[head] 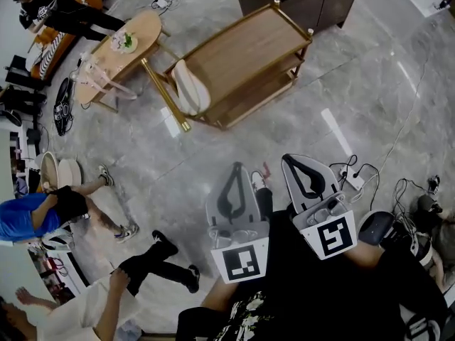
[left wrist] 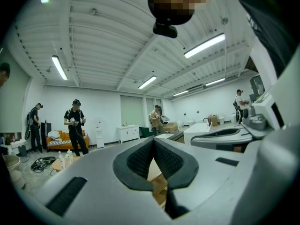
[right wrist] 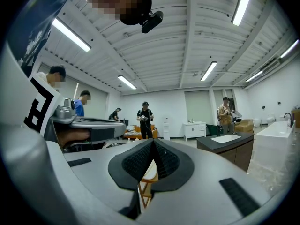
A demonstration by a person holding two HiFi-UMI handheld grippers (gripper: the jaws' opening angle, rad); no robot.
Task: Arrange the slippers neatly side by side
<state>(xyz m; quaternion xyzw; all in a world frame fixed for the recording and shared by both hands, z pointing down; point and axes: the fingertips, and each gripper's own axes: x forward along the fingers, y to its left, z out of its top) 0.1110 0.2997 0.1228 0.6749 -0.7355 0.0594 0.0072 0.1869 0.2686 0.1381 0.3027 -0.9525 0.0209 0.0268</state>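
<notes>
- Head view: the cream-white soft slippers [head: 190,87] sit at the left short edge of the gold-framed wooden tiered desk [head: 245,48], between its two left corners. The left tool [head: 237,169] and right tool [head: 291,163] hover well apart from them, near the holder's body.
- The slippers look light, soft and bendable, not fragile. A pinch on the heel rim or the sole's side would likely hold better than one on the floppy upper.
- Which tier carries them, and whether the pair overlaps or stands on edge, cannot be told.
- Left gripper view: the left tool [left wrist: 153,142] has its tips pressed together on nothing. Only a sliver of the desk [left wrist: 158,182] shows below them, no slippers.
- Right gripper view: the right tool [right wrist: 153,142] is likewise pressed together and empty. A strip of the desk [right wrist: 144,184] shows, the slippers out of sight.
</notes>
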